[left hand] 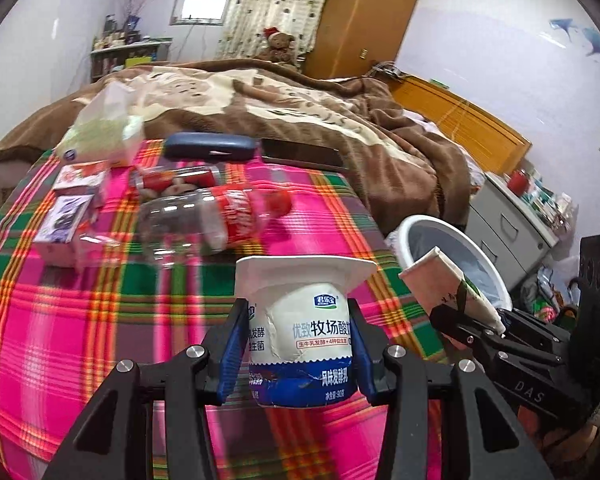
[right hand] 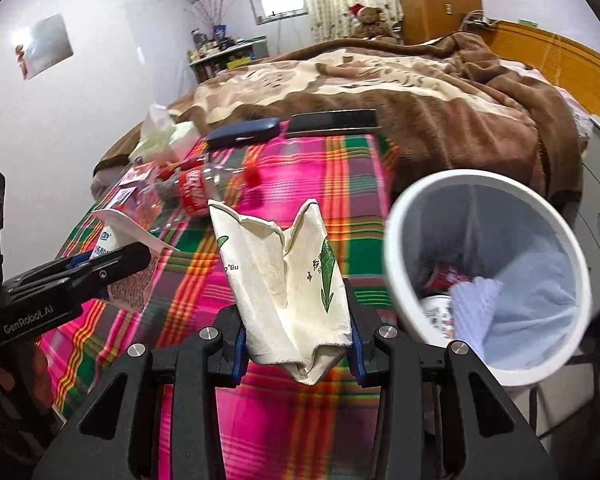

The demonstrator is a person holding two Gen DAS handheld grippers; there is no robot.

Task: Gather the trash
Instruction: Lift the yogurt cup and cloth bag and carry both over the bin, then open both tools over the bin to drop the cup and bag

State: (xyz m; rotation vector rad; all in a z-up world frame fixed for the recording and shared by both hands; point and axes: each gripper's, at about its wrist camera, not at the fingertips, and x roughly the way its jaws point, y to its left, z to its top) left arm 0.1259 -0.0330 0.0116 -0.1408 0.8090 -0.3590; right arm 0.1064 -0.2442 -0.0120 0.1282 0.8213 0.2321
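Closest to my left camera, the yogurt cup (left hand: 304, 344) is sitting upright between the blue pads of the left gripper (left hand: 300, 350), jaws clamping its sides, its wide white rim up and its long axis running top to bottom at lower centre of the frame. Its base is dipping behind the black linkage, so I am not seeing the bottom edge. On my right camera, the right gripper (right hand: 298, 336) is pinching a crushed paper cup (right hand: 290, 288), jaws narrow on its creased body, open mouth pointing toward the top of the frame; the print on it is too crumpled to read. At right of that frame the white bin (right hand: 404, 280) is gaping toward me, blurred, its lower edge hidden by the gripper arm; paper and red scraps are lying inside. Further up, on the plaid bed cover (right hand: 340, 184), an empty cola bottle (left hand: 208, 216) is lying on its side, cap toward the right, beside small boxes (left hand: 66, 220) that are too blurred to make out.
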